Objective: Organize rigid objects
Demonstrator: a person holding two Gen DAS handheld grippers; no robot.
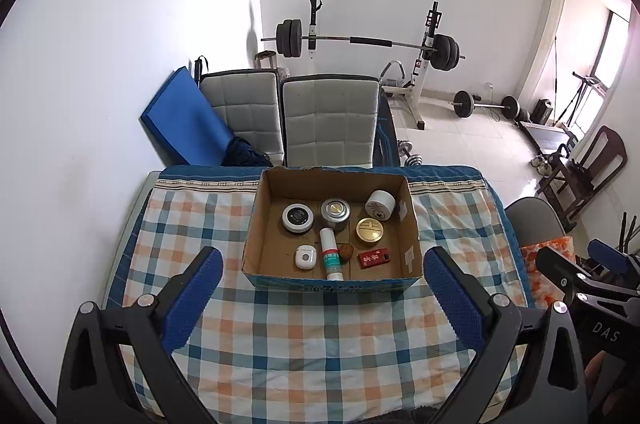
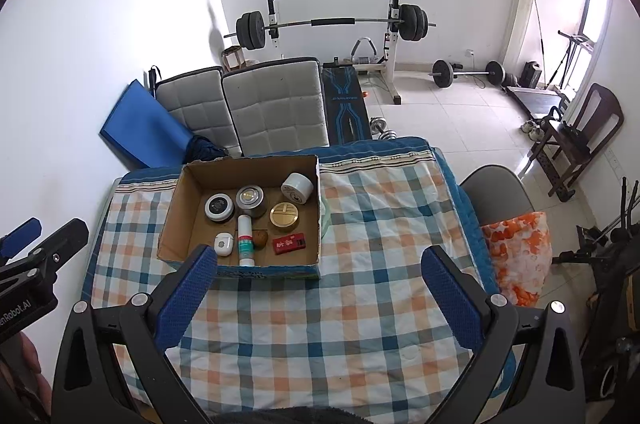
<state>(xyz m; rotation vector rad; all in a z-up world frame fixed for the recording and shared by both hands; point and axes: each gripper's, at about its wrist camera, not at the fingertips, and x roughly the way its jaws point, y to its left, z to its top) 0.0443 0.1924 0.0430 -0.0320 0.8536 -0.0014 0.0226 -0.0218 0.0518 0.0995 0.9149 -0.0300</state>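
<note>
Eight small rigid items lie inside the cardboard box (image 1: 412,224) on the checked tablecloth (image 1: 320,336), among them a white spray bottle (image 1: 331,253) and a red packet (image 1: 374,258). Both grippers hover empty above the bare cloth short of the box, jaws spread wide. The left gripper (image 1: 322,298) faces the box squarely; from the right gripper (image 2: 320,298) it lies ahead and leftward. The bottle's long axis runs toward the grippers, so the left appears better placed.
</note>
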